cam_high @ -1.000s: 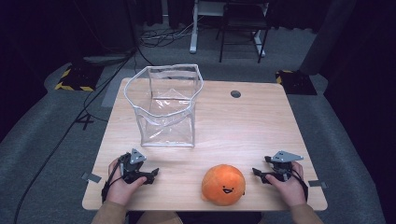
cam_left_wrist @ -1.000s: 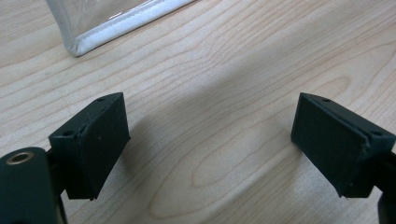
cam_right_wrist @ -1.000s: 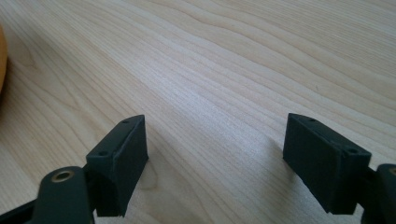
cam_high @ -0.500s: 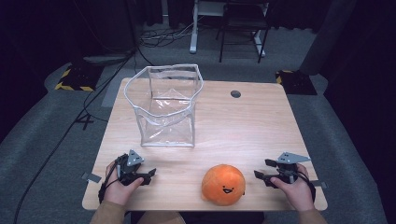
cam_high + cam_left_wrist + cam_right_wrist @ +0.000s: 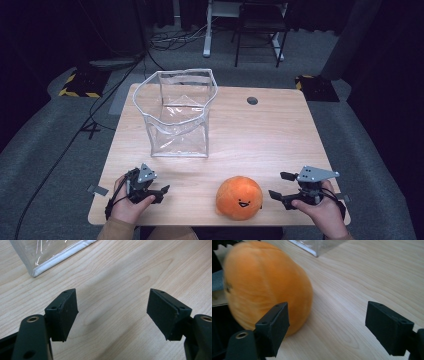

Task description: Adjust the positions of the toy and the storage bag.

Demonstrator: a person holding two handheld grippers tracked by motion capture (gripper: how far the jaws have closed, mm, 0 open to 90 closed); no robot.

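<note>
Broadly, the wooden surface [image 5: 280, 135] carried just 2 things, and both sat within easy reach of the person at its near edge. Largest of these was the clear plastic bag [image 5: 177, 117], standing upright on the left half with its white-trimmed mouth held open toward the ceiling, a stance that looked ready to take something dropped in from above; its lower corner also showed at the top of the left gripper view [image 5: 50, 263]. Next in size came the orange plush ball [image 5: 239, 197] with a small smiling face, resting on the surface near the front edge, between the 2 hands and nearer the right one, well apart from the bag. The right gripper [image 5: 283, 186] lay low just beside the ball, its fingers spread wide and gripping nothing; in the right gripper view the ball [image 5: 265, 287] loomed next to the left finger [image 5: 273, 328], so the gripper seemed aimed to close in on it from the side. The left gripper [image 5: 162, 191] rested near the front-left edge, its fingers [image 5: 63, 312] likewise apart and empty over bare wood, probably kept free to steady the bag.
</note>
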